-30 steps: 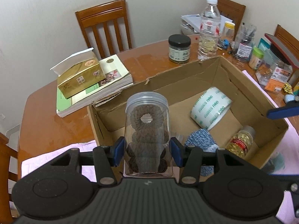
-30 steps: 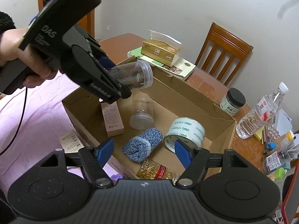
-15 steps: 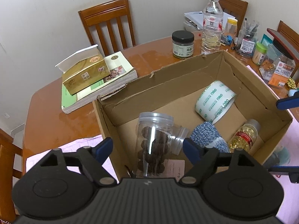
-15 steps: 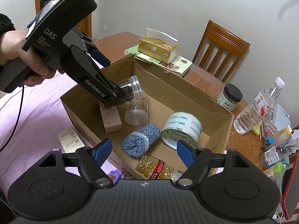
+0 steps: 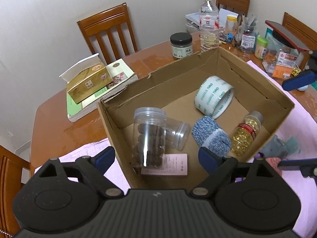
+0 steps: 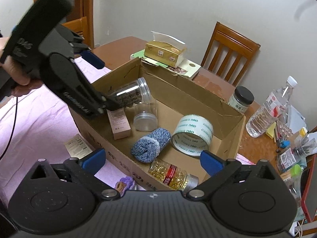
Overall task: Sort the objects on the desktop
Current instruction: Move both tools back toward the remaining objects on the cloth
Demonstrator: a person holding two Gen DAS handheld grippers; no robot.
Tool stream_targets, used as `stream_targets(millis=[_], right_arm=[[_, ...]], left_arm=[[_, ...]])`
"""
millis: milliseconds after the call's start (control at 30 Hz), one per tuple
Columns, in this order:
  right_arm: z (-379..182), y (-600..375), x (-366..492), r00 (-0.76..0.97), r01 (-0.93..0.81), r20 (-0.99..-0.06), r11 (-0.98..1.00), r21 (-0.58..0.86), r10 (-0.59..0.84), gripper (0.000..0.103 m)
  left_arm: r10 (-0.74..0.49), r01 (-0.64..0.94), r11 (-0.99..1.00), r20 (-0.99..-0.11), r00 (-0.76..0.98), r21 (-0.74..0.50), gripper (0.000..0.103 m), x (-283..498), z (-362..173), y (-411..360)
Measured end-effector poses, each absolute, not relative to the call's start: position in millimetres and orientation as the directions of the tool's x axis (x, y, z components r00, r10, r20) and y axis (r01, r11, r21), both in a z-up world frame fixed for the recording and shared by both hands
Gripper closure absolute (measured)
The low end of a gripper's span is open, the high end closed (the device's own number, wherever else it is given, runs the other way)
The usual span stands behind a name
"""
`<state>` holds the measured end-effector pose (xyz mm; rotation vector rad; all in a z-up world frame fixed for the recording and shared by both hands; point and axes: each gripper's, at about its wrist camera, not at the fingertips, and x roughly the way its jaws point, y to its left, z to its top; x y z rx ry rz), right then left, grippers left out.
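A cardboard box sits on the table. In it a clear jar of dark cookies lies tilted on an empty clear jar and a pink carton. A tape roll, a blue yarn ball and a bottle of yellow capsules also lie inside. My left gripper is open, just above the cookie jar. My right gripper is open and empty over the box's near wall.
A tissue box on books lies behind the box. A black-lid jar, a water bottle and desk clutter stand at the back right. A pink cloth covers the near table, with a receipt and a purple crochet item.
My left gripper carried the cookie jar down into the box, opened and let it go, then drew back. The jar now rests inside. The right gripper barely moved.
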<state>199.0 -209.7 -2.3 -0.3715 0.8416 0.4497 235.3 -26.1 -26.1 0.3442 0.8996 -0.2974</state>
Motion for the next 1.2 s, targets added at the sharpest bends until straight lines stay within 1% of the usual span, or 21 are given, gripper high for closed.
stream_targets(millis=[433,567,967,1200], right_arm=[[-3,-208,178,0.575,-0.513,-0.781,0.851,-0.113,0.243,0.0],[-5,-210,169,0.569,-0.505,-0.785,0.857,-0.097,0.246,0.0],[-12,-215,145,0.56,-0.469,-0.792,0.881,-0.06,0.244,0.0],[-26,-217,136,0.532,-0.445,-0.812,0.895,-0.028,0.239,0.0]], left_arm=[[-0.152,0.401,0.908,-0.795,0.587,0.122,0.009,193,-16,-20],[-0.153,0.395,0.912,-0.796,0.585,0.115,0.009,178,-20,-21],[-0.181,0.347,0.937,-0.8,0.572,0.036,0.008,151,-36,-11],[-0.195,0.322,0.947,-0.824,0.532,-0.015,0.008,144,-55,-9]])
